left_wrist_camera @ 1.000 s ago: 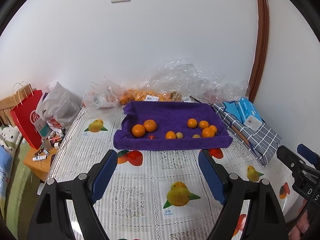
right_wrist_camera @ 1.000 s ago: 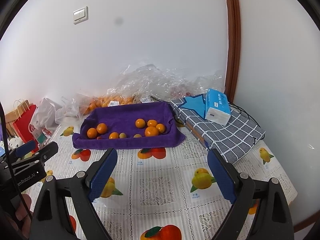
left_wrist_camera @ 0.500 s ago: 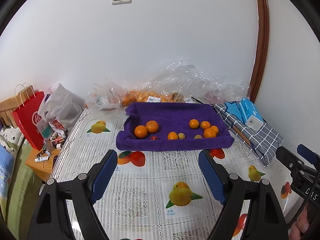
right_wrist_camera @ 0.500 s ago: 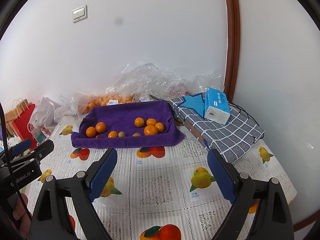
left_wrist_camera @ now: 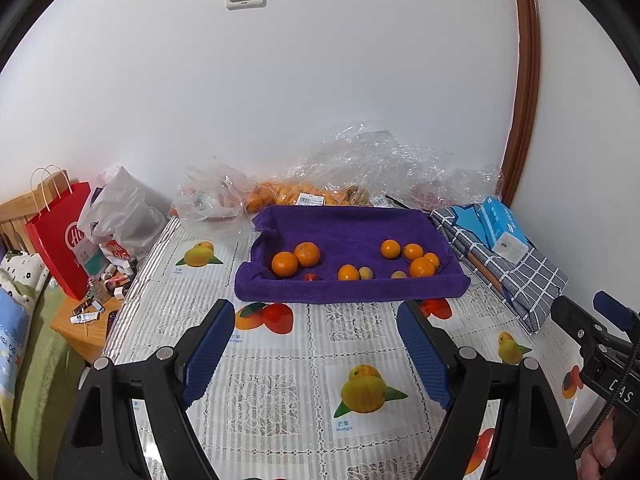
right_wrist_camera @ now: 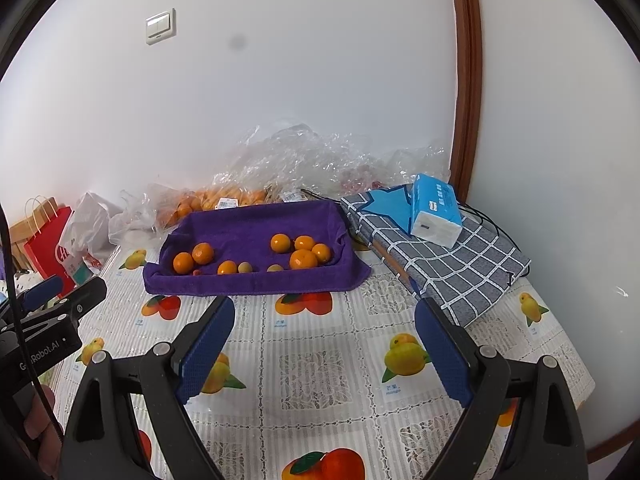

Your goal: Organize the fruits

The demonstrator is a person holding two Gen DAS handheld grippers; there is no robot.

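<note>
A purple towel-lined tray (left_wrist_camera: pixel 348 292) (right_wrist_camera: pixel 256 284) sits at the back of the table and holds several oranges: two at its left (left_wrist_camera: pixel 285 264) (right_wrist_camera: pixel 183 262), a cluster at its right (left_wrist_camera: pixel 422 267) (right_wrist_camera: pixel 303 259), plus small pale fruits (left_wrist_camera: pixel 366 273) (right_wrist_camera: pixel 244 267) and a tiny red one (left_wrist_camera: pixel 311 277). My left gripper (left_wrist_camera: pixel 316 352) hovers open over the tablecloth, short of the tray, nothing between its blue pads. My right gripper (right_wrist_camera: pixel 325 354) is likewise open and empty, nearer the table's right side. Each gripper shows at the edge of the other's view.
Clear plastic bags with more oranges (left_wrist_camera: pixel 288 196) lie behind the tray against the wall. A checked grey cloth (right_wrist_camera: pixel 452 268) with a blue tissue pack (right_wrist_camera: pixel 434 210) lies right of the tray. A red paper bag (left_wrist_camera: pixel 60 240) and clutter stand off the table's left edge.
Both views have shifted slightly; the tray sits a little higher and farther in the left wrist view. The grippers stay open and empty.
</note>
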